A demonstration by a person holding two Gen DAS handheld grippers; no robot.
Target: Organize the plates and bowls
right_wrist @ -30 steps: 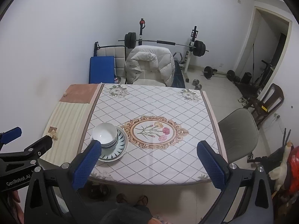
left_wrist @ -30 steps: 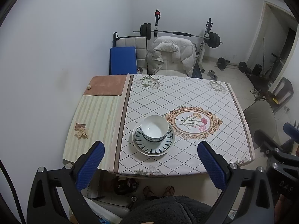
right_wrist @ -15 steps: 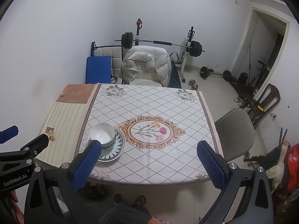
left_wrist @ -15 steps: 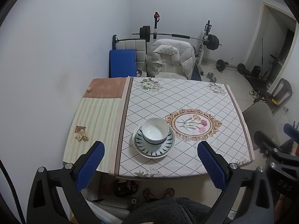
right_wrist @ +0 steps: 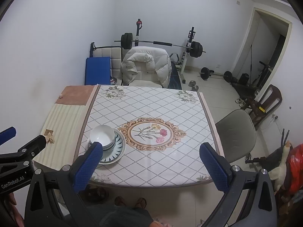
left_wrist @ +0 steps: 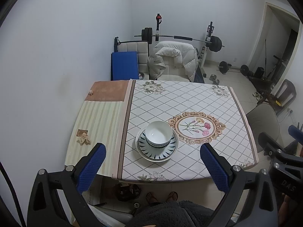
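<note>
Stacked bowls (left_wrist: 158, 135) on plate (left_wrist: 145, 152), left of table medallion (left_wrist: 197, 127).
Left gripper (left_wrist: 152, 156), right gripper (right_wrist: 149, 151): fingers wide apart, empty, above table's near edge.

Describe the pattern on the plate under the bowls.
The plate is white with dark blue-green radiating dashes, clearest in the left wrist view.
</note>
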